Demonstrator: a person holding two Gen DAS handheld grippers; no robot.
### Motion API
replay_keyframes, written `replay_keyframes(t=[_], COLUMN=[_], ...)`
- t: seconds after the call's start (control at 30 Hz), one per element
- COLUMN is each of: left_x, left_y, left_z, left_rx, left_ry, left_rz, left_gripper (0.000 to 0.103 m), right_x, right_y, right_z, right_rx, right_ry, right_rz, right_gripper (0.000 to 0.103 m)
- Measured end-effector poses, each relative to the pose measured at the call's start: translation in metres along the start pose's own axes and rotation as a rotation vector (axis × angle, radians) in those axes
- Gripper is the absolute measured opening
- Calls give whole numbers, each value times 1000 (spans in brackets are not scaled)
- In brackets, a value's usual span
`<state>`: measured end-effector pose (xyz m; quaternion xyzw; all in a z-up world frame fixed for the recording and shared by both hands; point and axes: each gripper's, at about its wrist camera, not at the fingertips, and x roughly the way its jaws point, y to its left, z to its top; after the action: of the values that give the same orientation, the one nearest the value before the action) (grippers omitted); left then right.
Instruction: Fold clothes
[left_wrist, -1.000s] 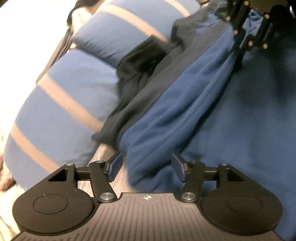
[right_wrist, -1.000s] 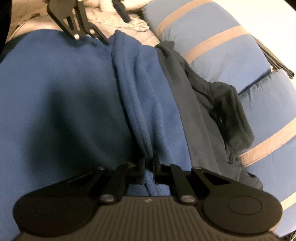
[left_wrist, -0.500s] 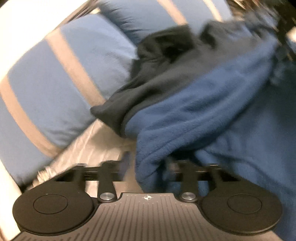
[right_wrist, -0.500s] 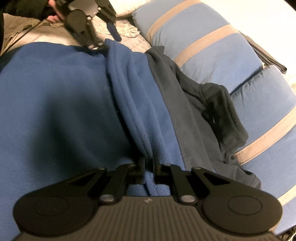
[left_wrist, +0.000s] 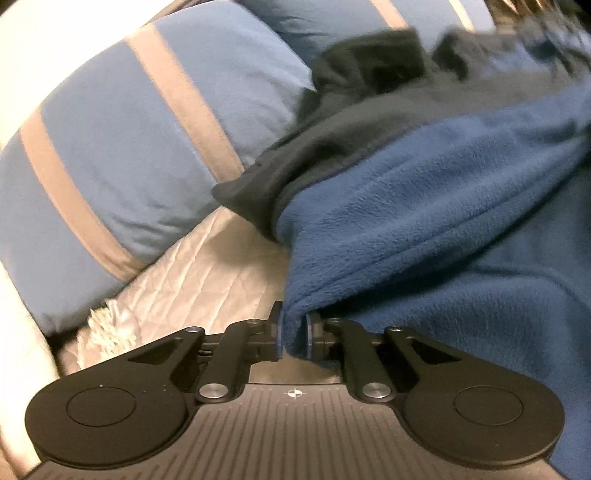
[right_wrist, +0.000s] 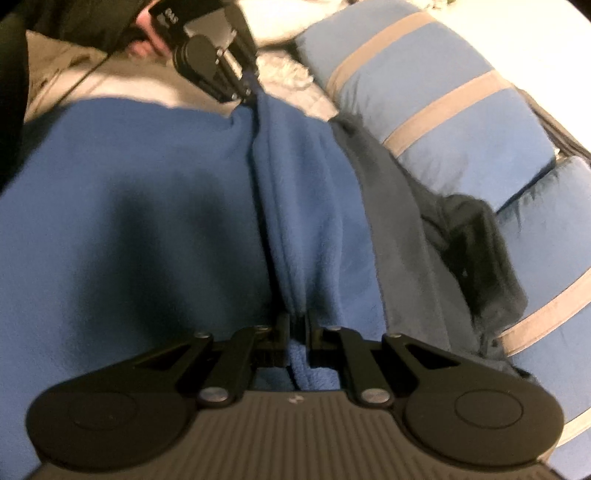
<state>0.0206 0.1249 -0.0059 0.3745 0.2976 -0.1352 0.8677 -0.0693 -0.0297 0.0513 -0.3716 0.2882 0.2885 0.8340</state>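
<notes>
A blue fleece garment (left_wrist: 443, 206) lies spread on the bed; it also fills the right wrist view (right_wrist: 147, 221). My left gripper (left_wrist: 294, 332) is shut on one end of its folded edge. My right gripper (right_wrist: 297, 328) is shut on the other end of the same edge, and the edge runs taut between them. In the right wrist view the left gripper (right_wrist: 248, 90) shows at the top, pinching the far corner. A dark grey garment (left_wrist: 369, 122) lies beside the fleece, against the pillows, and shows in the right wrist view (right_wrist: 402, 236).
Blue pillows with tan stripes (left_wrist: 110, 155) line the bed's side, also in the right wrist view (right_wrist: 436, 103). A quilted white bedspread (left_wrist: 207, 273) lies under the clothes. A white tasselled cloth (left_wrist: 107, 328) lies by the pillow.
My left gripper was open beside the fleece edge; it has closed on that edge and lifted it. The right gripper has kept its hold. The edge is now stretched between both.
</notes>
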Motion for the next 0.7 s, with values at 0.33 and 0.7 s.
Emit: replay_keyframes(t=[0.33,0.7], left_x=[-20,1], left_y=[21,89], left_z=[1,-52], left_rx=[-121,-971], left_ry=[50,-45], left_rz=[-5,-409], left_gripper=[65,75], right_x=[-15,-20], right_y=[-9,-17], right_z=[-5,-5], right_rx=[74,153], right_ry=[-83,-109], right_rz=[-56,-72], right_gripper=[81,86])
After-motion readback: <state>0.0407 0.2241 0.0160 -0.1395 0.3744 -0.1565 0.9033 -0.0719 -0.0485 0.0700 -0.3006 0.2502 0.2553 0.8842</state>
